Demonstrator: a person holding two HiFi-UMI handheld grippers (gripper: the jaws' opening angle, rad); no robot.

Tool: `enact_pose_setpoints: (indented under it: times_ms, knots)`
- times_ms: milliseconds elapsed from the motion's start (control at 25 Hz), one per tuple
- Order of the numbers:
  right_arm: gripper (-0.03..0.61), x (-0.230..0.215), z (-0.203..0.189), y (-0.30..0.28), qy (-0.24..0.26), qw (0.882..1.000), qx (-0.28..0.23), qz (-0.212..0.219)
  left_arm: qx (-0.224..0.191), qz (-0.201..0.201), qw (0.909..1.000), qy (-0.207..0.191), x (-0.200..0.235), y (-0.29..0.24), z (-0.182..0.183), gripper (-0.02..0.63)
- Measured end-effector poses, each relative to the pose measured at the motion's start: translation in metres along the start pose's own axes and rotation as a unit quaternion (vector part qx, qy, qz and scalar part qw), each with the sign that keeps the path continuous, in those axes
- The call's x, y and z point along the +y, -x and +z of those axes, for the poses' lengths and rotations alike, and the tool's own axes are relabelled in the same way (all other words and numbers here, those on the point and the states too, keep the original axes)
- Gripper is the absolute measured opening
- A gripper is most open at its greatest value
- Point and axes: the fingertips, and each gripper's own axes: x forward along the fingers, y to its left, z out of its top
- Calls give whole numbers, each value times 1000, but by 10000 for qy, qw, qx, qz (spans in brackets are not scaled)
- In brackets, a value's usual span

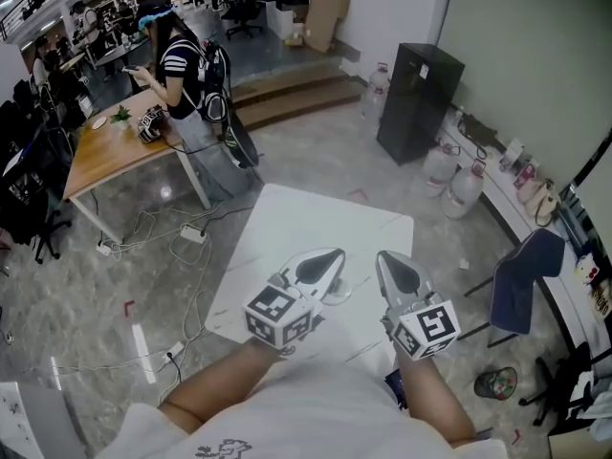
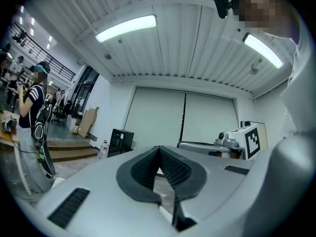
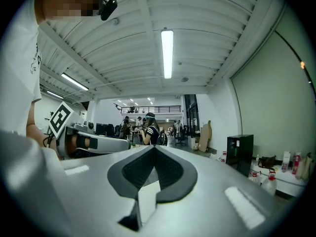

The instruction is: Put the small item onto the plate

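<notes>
The grey left gripper and right gripper hang pinched shut on nothing over the near edge of the square white table; no small item or plate shows anywhere (presumably light; I'd pinch it mid-body, gently).

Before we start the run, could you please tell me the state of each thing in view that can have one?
left gripper: shut, empty, level
right gripper: shut, empty, level
black cabinet: door closed
water jugs: upright on the floor
blue chair: unoccupied
</notes>
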Motion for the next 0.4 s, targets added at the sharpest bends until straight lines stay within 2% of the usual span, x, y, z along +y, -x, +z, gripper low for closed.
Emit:
enact_pose_setpoints:
  times_ms: [400]
  knots:
    - [3,-6,-5,-11,-40,10000,20,17,17,29,10000,56,12,-6,-2,5]
